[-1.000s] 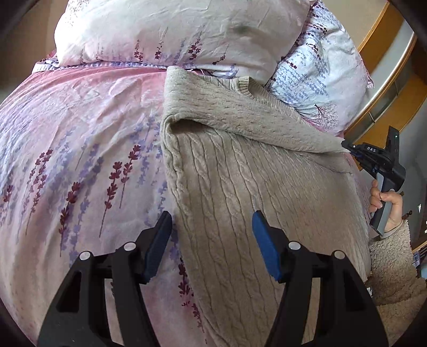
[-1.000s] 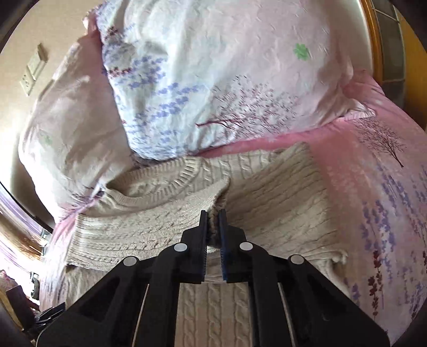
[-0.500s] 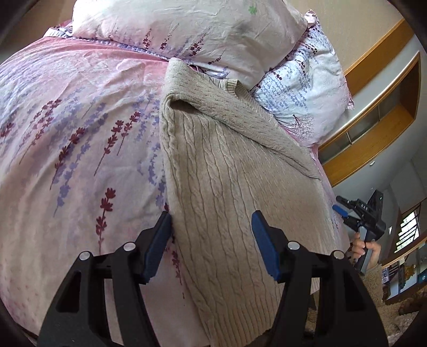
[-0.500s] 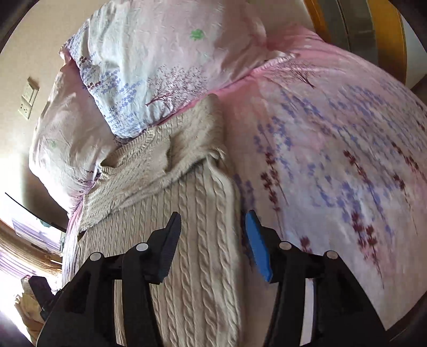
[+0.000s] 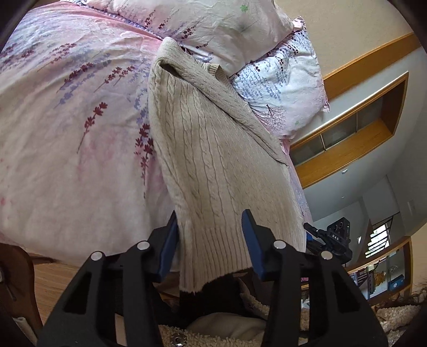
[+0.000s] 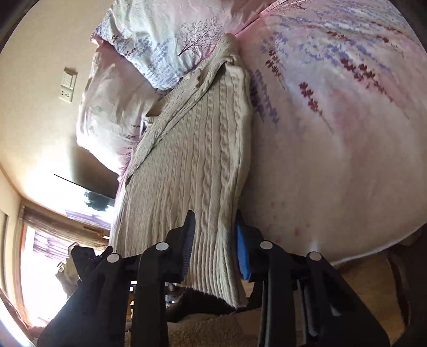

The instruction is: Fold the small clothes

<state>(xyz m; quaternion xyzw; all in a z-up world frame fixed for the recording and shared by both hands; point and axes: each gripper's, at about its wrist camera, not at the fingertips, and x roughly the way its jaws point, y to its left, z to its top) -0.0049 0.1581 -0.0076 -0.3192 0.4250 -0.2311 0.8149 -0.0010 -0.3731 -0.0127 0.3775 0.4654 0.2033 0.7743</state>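
A beige cable-knit sweater (image 5: 210,149) lies lengthwise on the bed, both sleeves folded in across its top, its ribbed hem (image 5: 213,256) hanging over the bed's near edge. My left gripper (image 5: 210,240) is open, its blue pads either side of the hem's left corner. My right gripper (image 6: 214,240) is open, its pads either side of the hem's right corner (image 6: 213,267). The sweater also shows in the right wrist view (image 6: 197,149). The right gripper shows in the left wrist view (image 5: 328,239) beyond the hem.
The bed has a pink floral duvet (image 5: 66,120). Two floral pillows (image 5: 221,24) (image 5: 283,80) lie behind the sweater's collar. Wooden shelving (image 5: 355,125) is on the wall to the right. A wood floor (image 5: 50,283) lies below the bed edge.
Both grippers have drawn back from the sweater's top down to its hem at the bed edge. The right gripper let go of the folded sleeve and opened.
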